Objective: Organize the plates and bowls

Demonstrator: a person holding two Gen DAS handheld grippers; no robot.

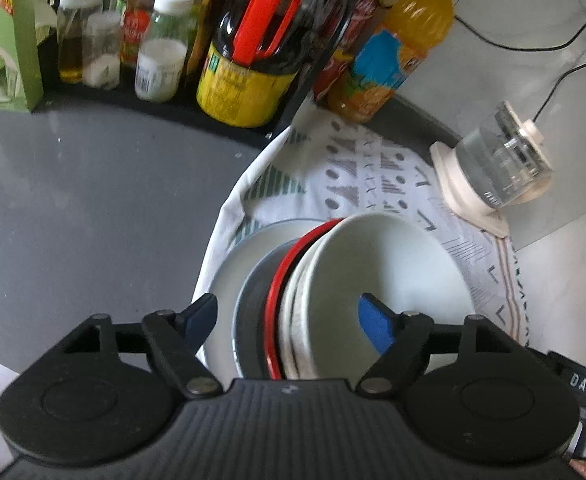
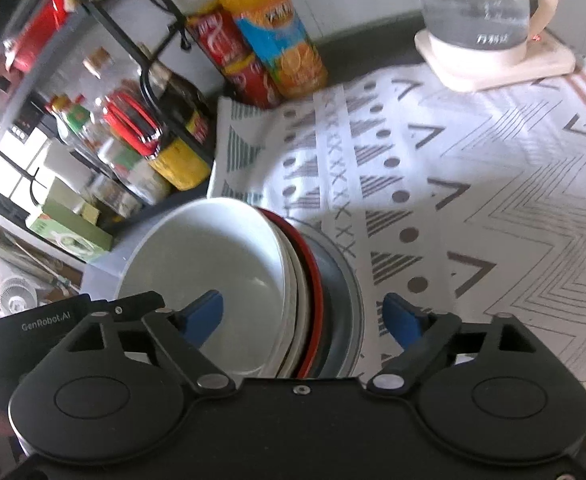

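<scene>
A nested stack of bowls sits between both grippers: a white bowl (image 1: 397,264) on top, more white bowls, a red-rimmed bowl (image 1: 277,280) and a grey bowl (image 1: 253,300) beneath. A white plate (image 1: 233,264) lies behind it on the patterned cloth (image 1: 373,168). My left gripper (image 1: 289,316) straddles the stack's rims, one finger inside the white bowl, one outside. My right gripper (image 2: 305,314) straddles the same stack (image 2: 213,264) from the other side, one finger inside the white bowl, one outside the grey bowl (image 2: 341,300). Both jaws stand wide; contact is unclear.
A black rack (image 1: 165,100) with sauce bottles and a green box (image 1: 5,44) lines the back of the grey counter (image 1: 93,200). An orange drink bottle (image 2: 273,28) and red cans (image 2: 233,56) stand by the cloth. A glass kettle (image 2: 485,12) sits at the right.
</scene>
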